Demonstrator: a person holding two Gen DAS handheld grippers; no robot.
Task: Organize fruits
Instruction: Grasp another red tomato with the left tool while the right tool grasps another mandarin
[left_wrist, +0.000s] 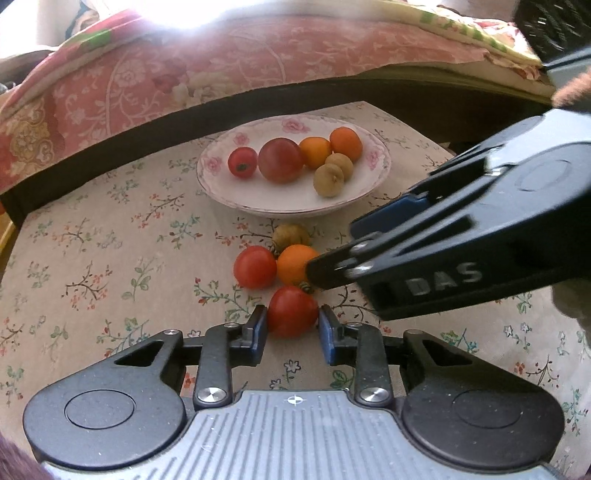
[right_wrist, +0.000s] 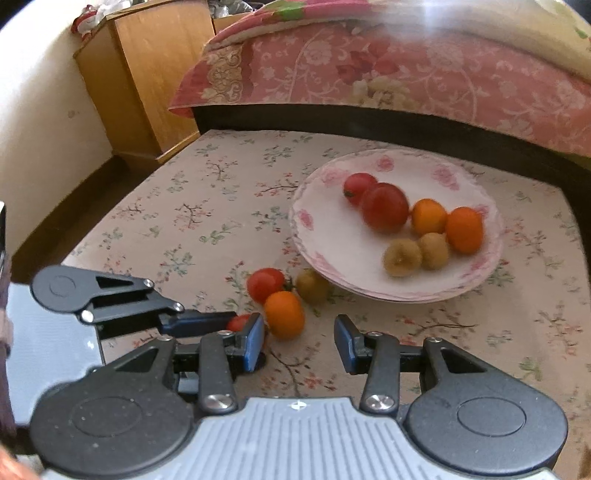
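Observation:
On the floral tablecloth, a red tomato (left_wrist: 291, 312) sits between the blue pads of my left gripper (left_wrist: 292, 330), which is shut on it. Just beyond lie another red tomato (left_wrist: 255, 266), an orange fruit (left_wrist: 295, 264) and a brownish-green fruit (left_wrist: 291, 236). My right gripper (left_wrist: 334, 247) reaches in from the right, its tip beside the orange fruit. In the right wrist view that gripper (right_wrist: 300, 341) is open, with the orange fruit (right_wrist: 284, 314) just ahead of its left finger. The held tomato (right_wrist: 238, 323) is partly hidden there. A flowered plate (left_wrist: 295, 210) holds several fruits.
A bed with a pink floral quilt (right_wrist: 406, 74) and a dark frame (left_wrist: 221, 110) runs along the table's far edge. A wooden cabinet (right_wrist: 155, 74) stands at the back left. The plate (right_wrist: 332, 229) fills the table's far right; bare cloth (right_wrist: 184, 221) lies to the left.

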